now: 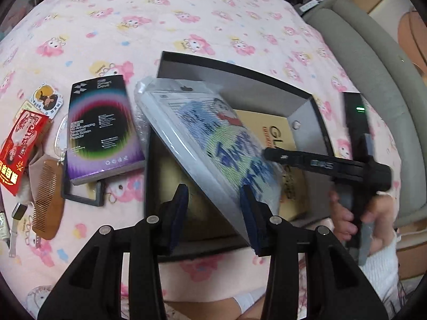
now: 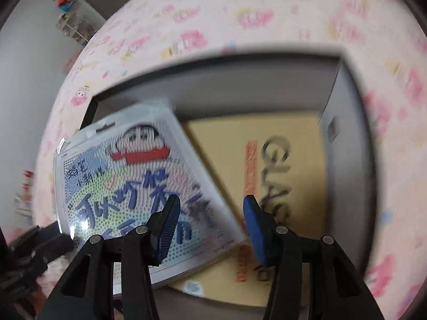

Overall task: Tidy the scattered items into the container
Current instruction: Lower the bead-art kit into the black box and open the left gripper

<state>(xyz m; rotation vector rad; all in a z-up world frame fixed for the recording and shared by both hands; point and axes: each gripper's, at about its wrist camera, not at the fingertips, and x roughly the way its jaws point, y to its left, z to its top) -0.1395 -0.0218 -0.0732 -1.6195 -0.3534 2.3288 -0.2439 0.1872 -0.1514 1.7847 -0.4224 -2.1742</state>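
A flat white cartoon-print package (image 1: 213, 138) (image 2: 128, 186) in clear plastic leans tilted into the open black box (image 1: 240, 72) (image 2: 240, 88). Its far corner still overhangs the box's left rim. A yellow box (image 1: 269, 125) (image 2: 293, 146) lies on the box floor. My left gripper (image 1: 216, 208) (image 2: 53, 232) straddles the package's near corner. Its right pad lies over the printed face and its left pad stands clear of the edge. My right gripper (image 2: 210, 213) (image 1: 269, 153) hovers open just above the package's right edge, nothing between its pads.
On the pink bedspread left of the box lie a black screen-protector pack (image 1: 101, 128), a black frame (image 1: 82, 192), a wooden comb (image 1: 46, 197), a red packet (image 1: 18, 149) and a sticker (image 1: 46, 98). A grey padded edge (image 1: 373, 80) runs along the right.
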